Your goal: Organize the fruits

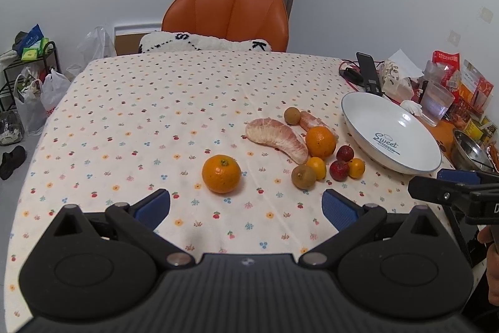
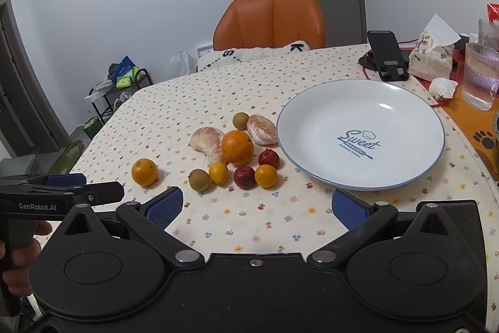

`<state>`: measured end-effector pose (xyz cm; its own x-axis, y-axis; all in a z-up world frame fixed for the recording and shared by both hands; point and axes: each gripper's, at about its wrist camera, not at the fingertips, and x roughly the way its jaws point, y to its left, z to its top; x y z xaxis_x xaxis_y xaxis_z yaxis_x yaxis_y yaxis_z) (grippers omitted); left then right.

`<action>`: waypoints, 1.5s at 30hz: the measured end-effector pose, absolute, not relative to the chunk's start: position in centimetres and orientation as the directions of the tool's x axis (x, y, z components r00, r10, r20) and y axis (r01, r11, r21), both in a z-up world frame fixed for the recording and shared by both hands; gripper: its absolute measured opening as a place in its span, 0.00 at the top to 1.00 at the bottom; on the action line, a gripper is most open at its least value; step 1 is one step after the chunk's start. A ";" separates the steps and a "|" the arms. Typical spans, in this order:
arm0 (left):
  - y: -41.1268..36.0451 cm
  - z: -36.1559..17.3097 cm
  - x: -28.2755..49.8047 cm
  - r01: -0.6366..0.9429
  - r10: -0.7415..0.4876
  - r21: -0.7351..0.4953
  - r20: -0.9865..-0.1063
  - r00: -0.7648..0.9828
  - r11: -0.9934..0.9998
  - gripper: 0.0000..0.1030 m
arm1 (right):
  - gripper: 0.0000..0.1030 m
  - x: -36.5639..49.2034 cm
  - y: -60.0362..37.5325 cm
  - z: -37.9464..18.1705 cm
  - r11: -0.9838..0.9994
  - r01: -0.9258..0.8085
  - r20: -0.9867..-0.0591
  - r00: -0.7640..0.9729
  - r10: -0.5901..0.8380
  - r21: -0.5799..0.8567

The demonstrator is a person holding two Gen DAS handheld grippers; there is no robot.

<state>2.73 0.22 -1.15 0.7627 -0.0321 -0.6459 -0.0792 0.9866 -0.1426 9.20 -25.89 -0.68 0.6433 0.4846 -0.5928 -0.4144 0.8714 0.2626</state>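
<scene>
The left gripper (image 1: 246,206) hangs low over the desk (image 1: 124,114), its blue ribbed jaws spread wide with nothing between them. Just ahead of them sits a lone round orange with a dimpled skin and green stem scar (image 1: 221,173). Ahead and to the right of these jaws lies the fruit cluster: a long peeled pomelo segment, pale pink and membranous (image 1: 276,139), a larger smooth orange (image 1: 320,141), two rough brown longan-like fruits (image 1: 303,176), two small glossy red fruits (image 1: 339,170) and two small yellow-orange kumquats (image 1: 356,168), most of them touching or just beside one another.

The right gripper (image 2: 257,208) also has its blue jaws wide apart and holds nothing. Ahead and slightly right of them rests the shallow white ceramic plate with a thin blue rim (image 2: 405,102), bare inside, printed "Sweet BAKERY ALWAYS FRESH" under a small chef's hat. The cluster lies just left of the plate. The desk wears a soft cream cloth dotted with tiny flowers and cherries. The side of the left gripper reads "GenRobot.AI" in the right wrist view.
</scene>
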 end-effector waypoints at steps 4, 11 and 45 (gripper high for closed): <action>0.1 -1.5 3.4 -0.073 -0.037 -0.144 -0.643 0.765 0.987 0.01 | 0.00 9.7 -25.8 -1.1 0.874 -0.411 -0.600 0.640 0.480 0.260; 0.0 -2.0 4.4 -0.071 -0.034 -0.142 -0.630 0.776 0.987 0.06 | 0.00 10.7 -25.7 -2.2 0.875 -0.405 -0.612 0.631 0.477 0.265; 1.7 -5.6 8.7 -0.120 -0.005 -0.145 -0.658 0.753 0.982 0.57 | 0.72 14.7 -23.1 -5.6 0.857 -0.418 -0.618 0.599 0.510 0.302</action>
